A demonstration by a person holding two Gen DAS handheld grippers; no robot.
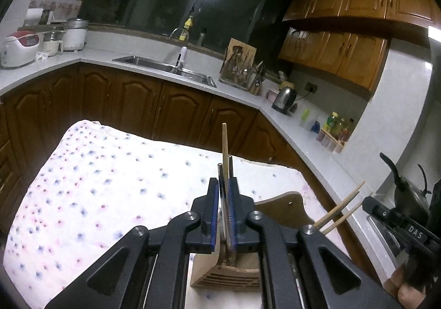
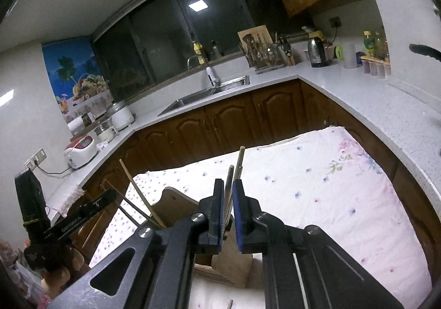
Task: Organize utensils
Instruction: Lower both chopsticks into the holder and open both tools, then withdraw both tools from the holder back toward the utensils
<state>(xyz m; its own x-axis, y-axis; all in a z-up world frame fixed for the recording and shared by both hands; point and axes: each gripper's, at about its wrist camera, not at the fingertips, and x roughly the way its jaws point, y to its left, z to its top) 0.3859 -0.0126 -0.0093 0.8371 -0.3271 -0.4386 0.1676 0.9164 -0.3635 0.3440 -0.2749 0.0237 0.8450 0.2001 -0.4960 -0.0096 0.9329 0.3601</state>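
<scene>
My left gripper (image 1: 226, 185) is shut on a bundle of chopsticks (image 1: 225, 149), one wooden and two dark metal ones, held upright above a wooden utensil holder (image 1: 228, 273). My right gripper (image 2: 228, 185) is shut on another bundle of chopsticks (image 2: 239, 163), wooden and metal, above the same holder (image 2: 176, 198). In the left wrist view the right-hand bundle (image 1: 341, 209) sticks out at the right. In the right wrist view the left-hand chopsticks (image 2: 137, 193) slant at the left. The holder stands on a flowered tablecloth (image 1: 96, 185).
The cloth-covered table (image 2: 330, 198) sits inside a U-shaped kitchen counter (image 2: 358, 105) with brown cabinets. A sink (image 1: 165, 66), a rice cooker (image 1: 19, 47), an electric kettle (image 1: 285, 99), a utensil rack (image 1: 239, 66) and a black kettle (image 1: 408, 193) stand on the counter.
</scene>
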